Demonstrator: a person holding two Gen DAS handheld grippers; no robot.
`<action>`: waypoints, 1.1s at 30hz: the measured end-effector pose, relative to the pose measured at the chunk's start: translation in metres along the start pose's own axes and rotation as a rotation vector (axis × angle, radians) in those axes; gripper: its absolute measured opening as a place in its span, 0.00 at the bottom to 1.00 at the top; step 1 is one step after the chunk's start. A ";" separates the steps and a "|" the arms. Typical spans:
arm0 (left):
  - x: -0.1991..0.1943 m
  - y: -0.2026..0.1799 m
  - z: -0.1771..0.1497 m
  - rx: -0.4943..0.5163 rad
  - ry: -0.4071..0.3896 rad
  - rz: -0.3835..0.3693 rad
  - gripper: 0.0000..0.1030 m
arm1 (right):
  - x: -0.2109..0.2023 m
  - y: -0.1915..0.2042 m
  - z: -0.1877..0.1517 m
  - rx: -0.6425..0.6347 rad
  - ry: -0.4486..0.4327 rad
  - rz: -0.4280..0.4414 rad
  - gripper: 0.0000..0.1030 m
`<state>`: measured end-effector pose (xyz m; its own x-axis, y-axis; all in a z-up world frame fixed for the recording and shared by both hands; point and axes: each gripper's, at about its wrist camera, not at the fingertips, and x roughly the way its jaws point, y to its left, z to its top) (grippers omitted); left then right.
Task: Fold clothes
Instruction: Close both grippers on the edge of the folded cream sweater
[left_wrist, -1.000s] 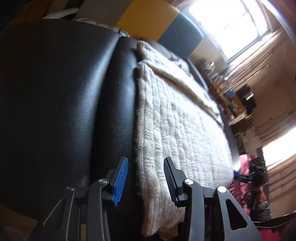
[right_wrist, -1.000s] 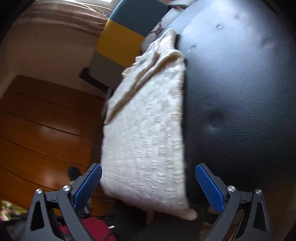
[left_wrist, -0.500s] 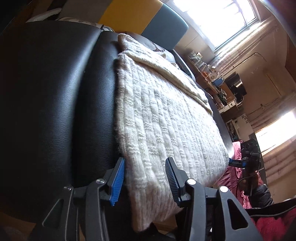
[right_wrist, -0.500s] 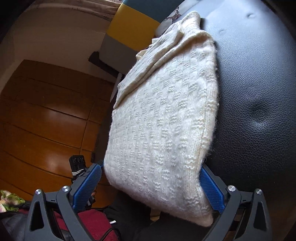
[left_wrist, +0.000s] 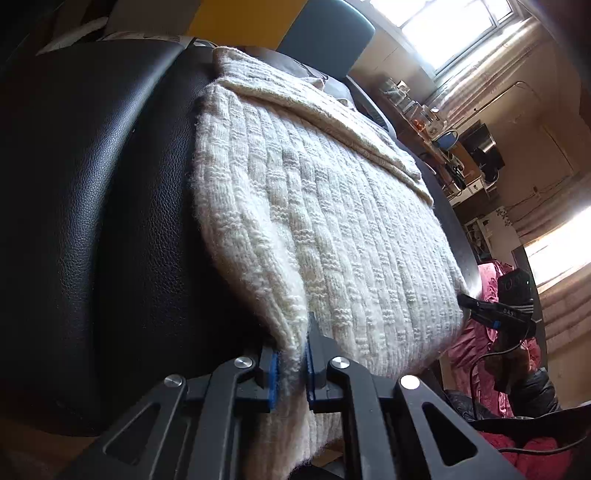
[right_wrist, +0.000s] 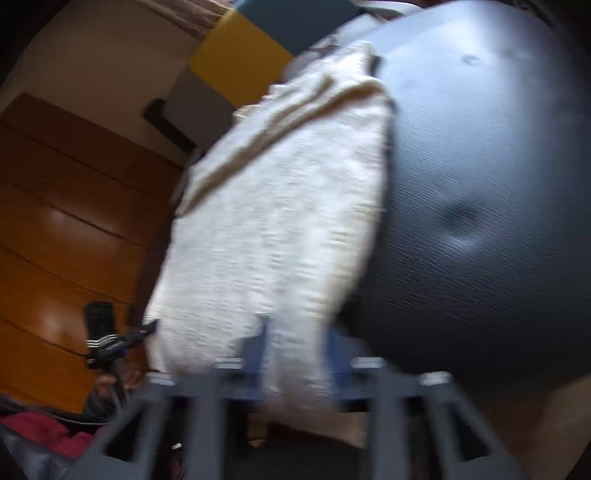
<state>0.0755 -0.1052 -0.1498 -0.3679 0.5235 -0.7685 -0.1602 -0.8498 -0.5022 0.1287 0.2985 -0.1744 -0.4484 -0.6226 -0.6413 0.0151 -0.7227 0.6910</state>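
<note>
A cream knitted sweater (left_wrist: 332, 206) lies folded in a long strip on a black leather seat (left_wrist: 92, 206). My left gripper (left_wrist: 291, 363) is shut on the sweater's near left corner, with the knit pinched between the blue pads. In the right wrist view, which is blurred, the same sweater (right_wrist: 280, 229) runs away from me along the seat (right_wrist: 480, 184). My right gripper (right_wrist: 295, 354) is shut on its near edge. The right gripper also shows in the left wrist view (left_wrist: 495, 314) at the sweater's far corner.
A yellow and teal cushion (left_wrist: 280, 22) stands behind the seat. Red cloth and black bags (left_wrist: 517, 424) lie on the floor to the right. A cluttered shelf (left_wrist: 443, 147) stands under a bright window. Wooden panelling (right_wrist: 74, 229) is on the left.
Both grippers moved in over the sweater's near edge and closed on it. The left pinched the near left corner, the right the other near corner. The right view is now motion-blurred.
</note>
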 end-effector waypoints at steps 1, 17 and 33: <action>0.001 -0.001 0.000 0.003 -0.002 0.008 0.09 | -0.001 -0.005 -0.003 0.011 -0.002 0.008 0.11; -0.005 -0.014 -0.008 0.051 0.027 0.021 0.08 | -0.008 0.019 -0.014 -0.101 -0.014 -0.065 0.12; -0.064 -0.005 0.035 0.016 -0.102 -0.370 0.08 | -0.024 0.049 0.036 -0.049 -0.064 0.213 0.12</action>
<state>0.0673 -0.1364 -0.0844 -0.3716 0.7867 -0.4929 -0.3130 -0.6060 -0.7313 0.1083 0.2891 -0.1130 -0.4858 -0.7436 -0.4594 0.1579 -0.5916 0.7906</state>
